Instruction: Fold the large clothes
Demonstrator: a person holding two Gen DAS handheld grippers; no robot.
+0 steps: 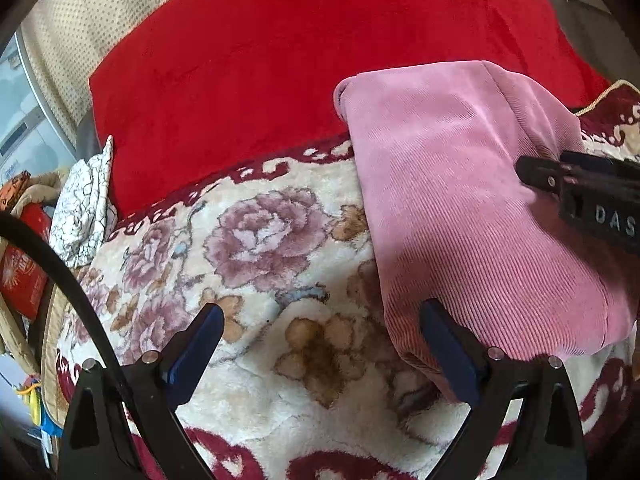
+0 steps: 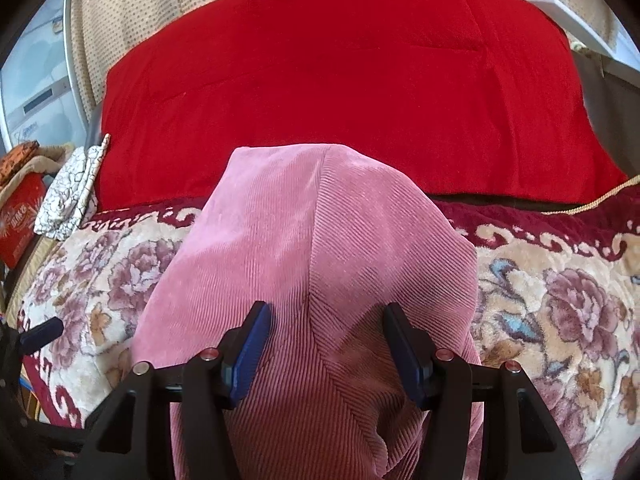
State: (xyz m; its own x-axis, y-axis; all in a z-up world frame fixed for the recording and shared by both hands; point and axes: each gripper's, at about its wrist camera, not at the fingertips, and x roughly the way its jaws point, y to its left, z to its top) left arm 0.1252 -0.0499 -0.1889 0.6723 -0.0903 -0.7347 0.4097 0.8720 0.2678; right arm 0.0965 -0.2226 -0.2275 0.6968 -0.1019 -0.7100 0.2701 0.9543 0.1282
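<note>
A pink corduroy garment (image 1: 460,200) lies folded into a long block on the floral blanket (image 1: 280,248), with its far end on the red quilt. My left gripper (image 1: 322,308) hovers open over the blanket. Its right pad is at the garment's near left corner, and nothing is between its fingers. In the right wrist view the garment (image 2: 320,232) fills the middle, and my right gripper (image 2: 327,312) stands half open straddling a ridge of the cloth. Its pads do not visibly pinch the cloth. A finger (image 1: 536,172) of the right gripper reaches in over the garment's right side.
A red quilt (image 1: 300,60) covers the back of the bed, with a beige dotted curtain (image 1: 80,12) behind it. A white crackle-patterned cloth (image 1: 84,204) and a red box (image 1: 24,280) sit at the left edge. A black cable (image 1: 60,268) arcs past there.
</note>
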